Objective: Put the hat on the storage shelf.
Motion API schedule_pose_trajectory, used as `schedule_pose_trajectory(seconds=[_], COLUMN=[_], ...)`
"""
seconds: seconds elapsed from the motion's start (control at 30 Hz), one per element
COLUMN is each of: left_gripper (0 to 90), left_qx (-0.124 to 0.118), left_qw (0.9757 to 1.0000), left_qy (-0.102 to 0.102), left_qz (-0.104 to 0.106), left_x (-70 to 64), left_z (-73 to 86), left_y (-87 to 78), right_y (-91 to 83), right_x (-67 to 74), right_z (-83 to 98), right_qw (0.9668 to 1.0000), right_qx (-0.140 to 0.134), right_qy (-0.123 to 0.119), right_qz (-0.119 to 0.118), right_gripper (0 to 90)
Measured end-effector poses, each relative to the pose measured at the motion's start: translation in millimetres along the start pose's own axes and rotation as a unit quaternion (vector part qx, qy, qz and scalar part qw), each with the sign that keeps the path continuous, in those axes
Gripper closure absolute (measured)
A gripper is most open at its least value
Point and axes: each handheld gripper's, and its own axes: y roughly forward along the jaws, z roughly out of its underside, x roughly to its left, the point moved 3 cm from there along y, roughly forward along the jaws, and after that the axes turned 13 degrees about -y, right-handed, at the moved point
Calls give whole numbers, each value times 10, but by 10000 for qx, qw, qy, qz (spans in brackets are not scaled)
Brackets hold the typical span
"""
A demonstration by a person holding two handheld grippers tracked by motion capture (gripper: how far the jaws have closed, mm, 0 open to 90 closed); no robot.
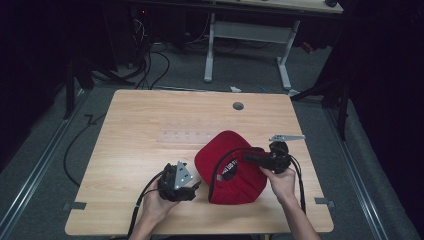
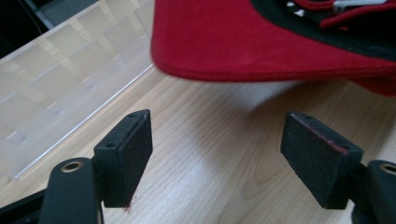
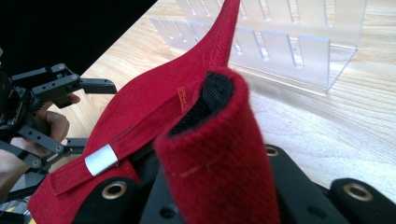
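A red cap lies upside down on the wooden table, right of centre near the front. My right gripper reaches in from the right and is shut on the cap's back edge; in the right gripper view the red fabric with its black inner band folds over the jaws. My left gripper sits just left of the cap, open. In the left gripper view its jaws stand wide apart over bare wood, with the cap's brim raised a little ahead of them.
A clear acrylic rack lies flat on the table just behind the cap, and shows as slotted plastic in the gripper views. A round grey grommet sits near the far edge. A second desk stands beyond, with cables on the floor.
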Motion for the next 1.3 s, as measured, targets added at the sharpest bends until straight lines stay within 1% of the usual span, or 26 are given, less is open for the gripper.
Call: schedule_pose_trajectory(seconds=[0.1,0.17,0.2,0.3,0.37,0.5,0.53,0.6,0.63,0.73,0.77,0.83,1.03,1.13,1.2,1.3], left_gripper=[235,234,233,229,229,240,241,250,260,269,277,323,413,453,473,503], left_qx=[-11,-7,-3,6,-26,-55,-53,-19,-18,77,78,96,120,105,79,81], left_qw=[10000,9999,9999,9998,9997,9991,9991,9985,9985,9988,9985,9985,9984,9986,9990,9989], left_qy=[14,83,81,208,233,409,429,540,552,483,540,541,544,510,429,415], left_qz=[65,57,68,81,77,64,52,33,35,10,-1,-19,-85,-102,-127,-190], left_x=[-34,-45,-52,-66,-73,-92,-95,-100,-107,-114,-110,-102,-72,-60,-47,-18], left_z=[-3,-1,-4,-17,-27,-16,-12,-1,2,-1,3,6,-11,-39,-58,-70], left_y=[19,29,34,31,27,18,20,17,20,32,35,40,35,26,30,34], right_y=[37,59,69,108,126,162,171,184,183,179,177,172,187,188,189,201], right_x=[20,39,43,57,62,73,76,74,73,79,83,81,84,95,99,113], right_z=[-15,-29,-34,-55,-74,-98,-96,-89,-86,-84,-87,-88,-77,-77,-75,-70], right_qw=[10000,9999,9999,9998,9997,9996,9995,9994,9993,9993,9993,9993,9990,9990,9990,9989], right_qx=[67,113,120,182,200,246,274,310,331,334,338,327,373,358,337,371], right_qy=[-19,-9,-17,-14,23,30,63,95,123,124,123,122,214,220,221,220], right_qz=[-17,-29,-35,-73,-104,-165,-167,-155,-147,-121,-118,-116,-137,-151,-181,-180], right_gripper=[847,847,847,846,846,845,846,845,845,844,844,843,841,841,840,839])
